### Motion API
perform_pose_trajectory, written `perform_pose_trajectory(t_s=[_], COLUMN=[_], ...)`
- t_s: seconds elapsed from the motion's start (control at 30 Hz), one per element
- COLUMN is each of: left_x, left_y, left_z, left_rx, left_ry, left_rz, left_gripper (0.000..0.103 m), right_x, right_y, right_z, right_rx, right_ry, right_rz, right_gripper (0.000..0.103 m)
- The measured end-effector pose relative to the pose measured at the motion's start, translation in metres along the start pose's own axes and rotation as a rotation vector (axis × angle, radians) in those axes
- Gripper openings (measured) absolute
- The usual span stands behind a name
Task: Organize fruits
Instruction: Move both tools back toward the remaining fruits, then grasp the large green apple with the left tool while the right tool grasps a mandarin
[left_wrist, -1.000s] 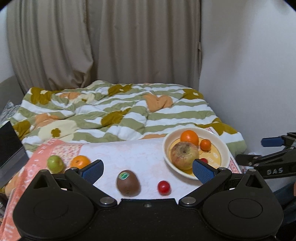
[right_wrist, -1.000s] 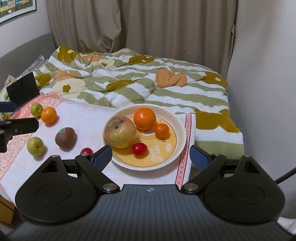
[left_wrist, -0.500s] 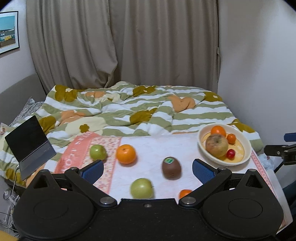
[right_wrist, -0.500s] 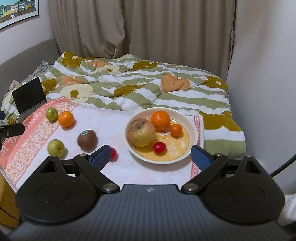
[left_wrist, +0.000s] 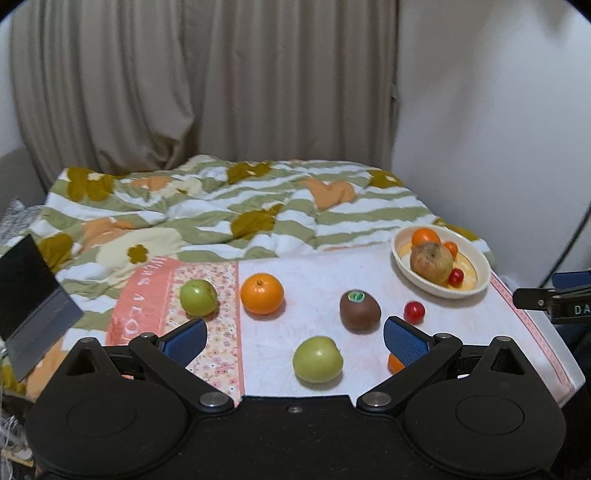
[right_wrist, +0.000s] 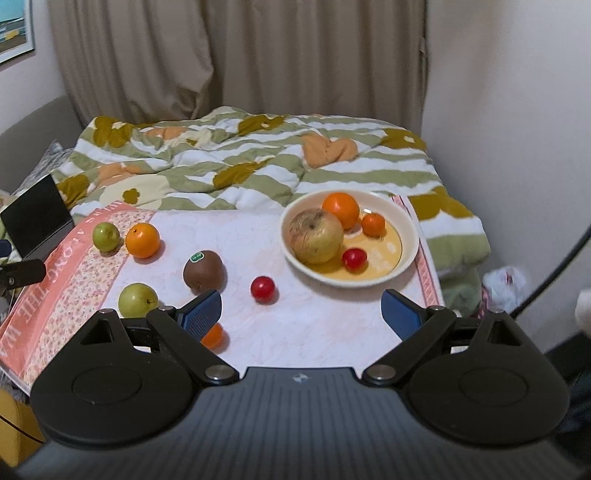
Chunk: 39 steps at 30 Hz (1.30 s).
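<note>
We hold both tools back from the table, above its near edge, so that each camera takes in the whole layout before a fruit is chosen. Our left gripper (left_wrist: 294, 338) has its jaws spread wide and holds nothing; our right gripper (right_wrist: 301, 312) is likewise spread and empty.

The plate (right_wrist: 408, 254) stands at the far right of the tablecloth (right_wrist: 325, 321), near the quilt (right_wrist: 258, 158). It already carries a large apple (right_wrist: 316, 235), an orange (right_wrist: 340, 209), a small mandarin (right_wrist: 373, 224) and a cherry tomato (right_wrist: 354, 258). We judge this plate to be the collecting point, since the fruits in it lie close together while the rest lie scattered.

Six fruits remain loose on the cloth:
- a kiwi (right_wrist: 204, 275) with a sticker, near the middle;
- a second cherry tomato (right_wrist: 262, 288), between the kiwi and the plate;
- a small orange fruit (right_wrist: 213, 336), partly hidden behind the right tool's left finger;
- a green fruit (right_wrist: 137, 300) near the front left;
- a loose orange (right_wrist: 142, 240) and another green fruit (right_wrist: 106, 237), side by side at the far left.

In the left view the front green fruit (left_wrist: 317, 359) lies between the open fingers, so we judge it the likeliest next pick. Round fruit may roll, so closing across the widest part seems advisable.
</note>
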<state>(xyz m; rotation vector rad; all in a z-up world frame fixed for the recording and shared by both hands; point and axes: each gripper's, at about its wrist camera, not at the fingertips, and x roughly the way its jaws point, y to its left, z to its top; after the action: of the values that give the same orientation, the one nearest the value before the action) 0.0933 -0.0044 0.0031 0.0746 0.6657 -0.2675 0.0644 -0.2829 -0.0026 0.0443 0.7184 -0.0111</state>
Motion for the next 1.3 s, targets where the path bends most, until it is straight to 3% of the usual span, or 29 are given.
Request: perform_pose_trajectory(t_s=[0.37, 0.67, 0.9, 1.07, 1.2, 1.3], left_x=[0.049, 0.1, 0.135, 0.146, 0.152, 0.151], left_y=[0.026, 0.021, 0.009, 0.004, 0.002, 0.001], left_z=[-0.026, -0.031, -0.037, -0.04, -0.041, -0.041], left_rx=[0.201, 0.309, 0.36, 0.367, 0.359, 0.362], left_ry=[0.006, 0.055, 0.134, 0.164, 0.192, 0.188], left_rz=[-0.146, -0.211, -0.273, -0.294, -0.319, -0.314], left_gripper=[0.103, 0.102, 0.08, 0.075, 0.061, 0.061], right_x=[0.034, 0.068, 0.094, 0.108, 0.116, 0.121], right_y=[0.039, 0.065, 0.07, 0.073, 0.078, 0.078], right_z=[-0.039, -0.057, -0.058, -0.057, -0.056, -0.055], right_rx=[0.01, -0.059, -0.101, -0.117, -0.124, -0.121], right_ry=[-0.01, 0.036, 0.073, 0.099, 0.113, 0.125], right_rz=[-0.014, 0.012, 0.047, 0.075, 0.097, 0.11], right_gripper=[0.103, 0.103, 0.102, 0.097, 0.087, 0.081])
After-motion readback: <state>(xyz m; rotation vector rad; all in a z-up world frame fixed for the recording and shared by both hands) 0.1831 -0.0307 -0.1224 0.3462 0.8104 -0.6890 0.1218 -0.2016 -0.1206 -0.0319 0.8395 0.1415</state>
